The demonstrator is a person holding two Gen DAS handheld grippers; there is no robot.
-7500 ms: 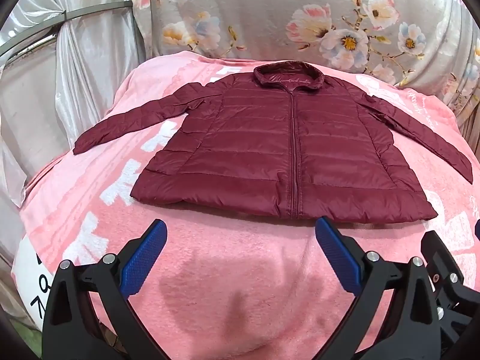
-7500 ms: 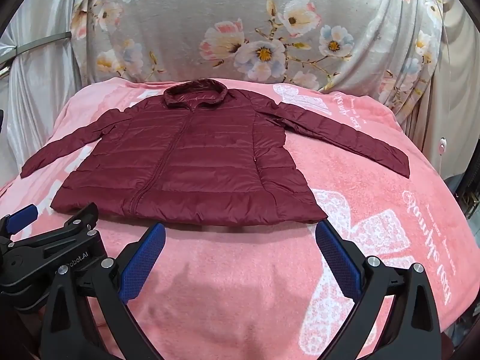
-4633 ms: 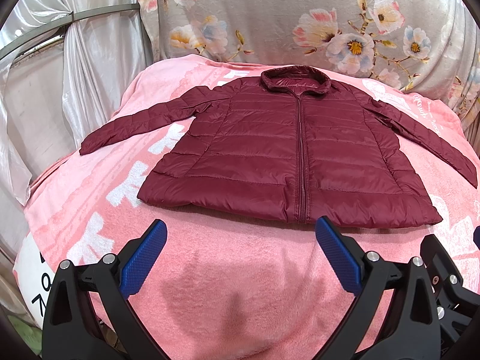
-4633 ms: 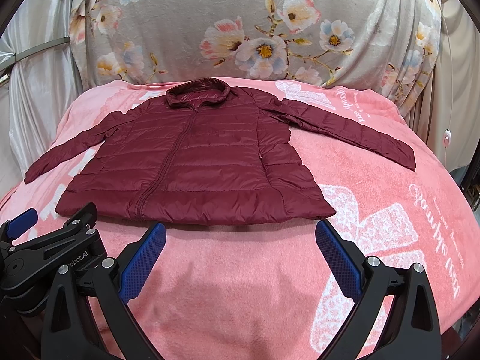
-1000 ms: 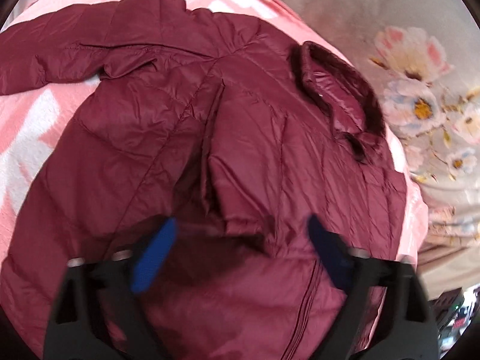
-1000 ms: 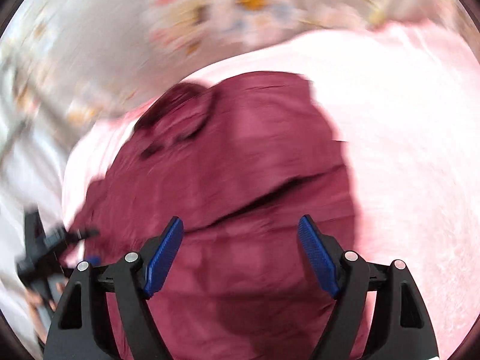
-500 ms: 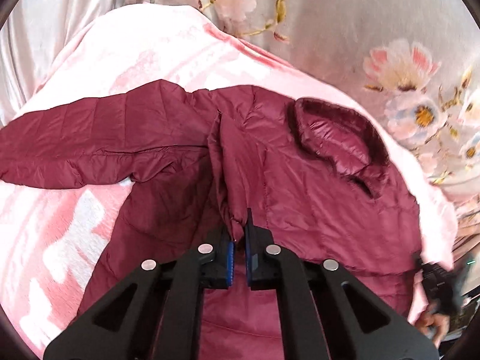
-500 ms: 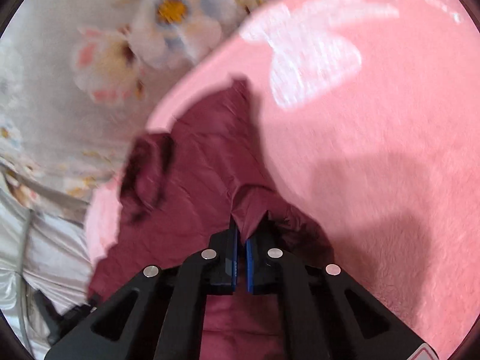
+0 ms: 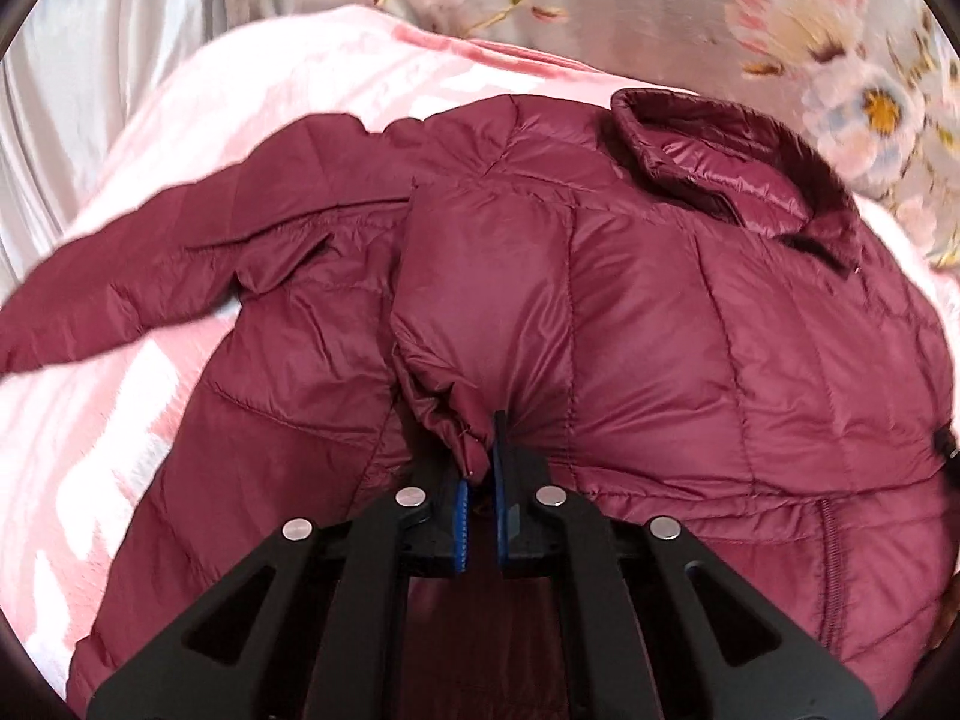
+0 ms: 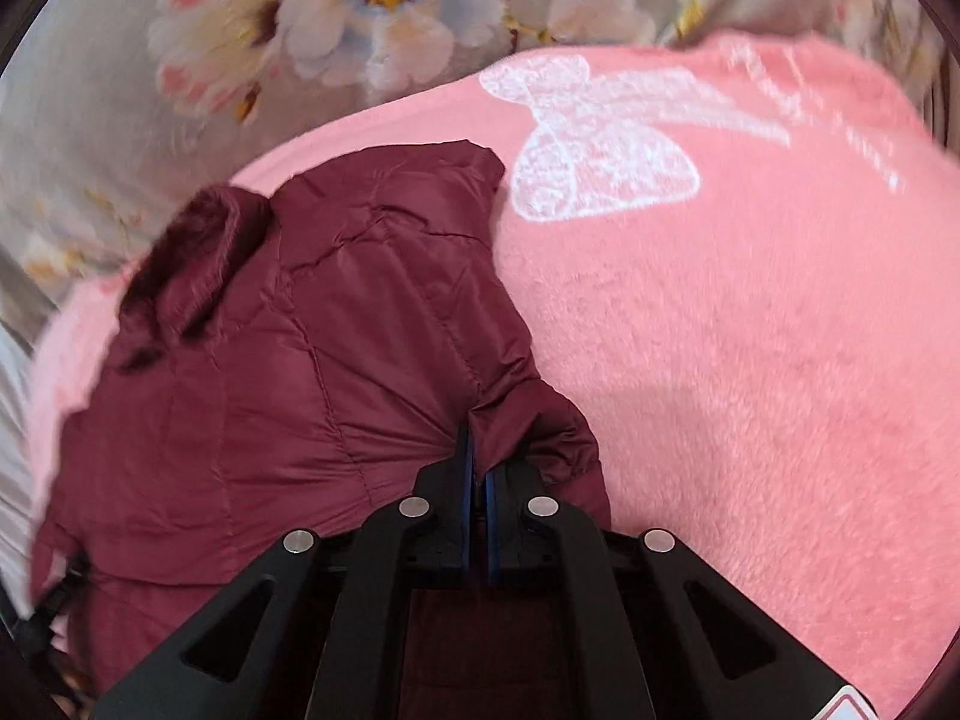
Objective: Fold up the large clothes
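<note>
The maroon jacket (image 9: pixel 660 330) lies spread on the pink blanket (image 10: pixel 750 330) ahead of both tongs — this looks like the sleeve-folding step. Left tongs (image 9: pixel 480 480) pinch a cuff; right tongs (image 10: pixel 478 480) are clamped on cloth too. Next: lay both down flat across the chest.

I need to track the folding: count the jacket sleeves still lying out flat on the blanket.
1: the sleeve stretched left over the pink blanket in the left wrist view. The other sleeve seems folded onto the jacket's body, possibly partly hidden.
</note>
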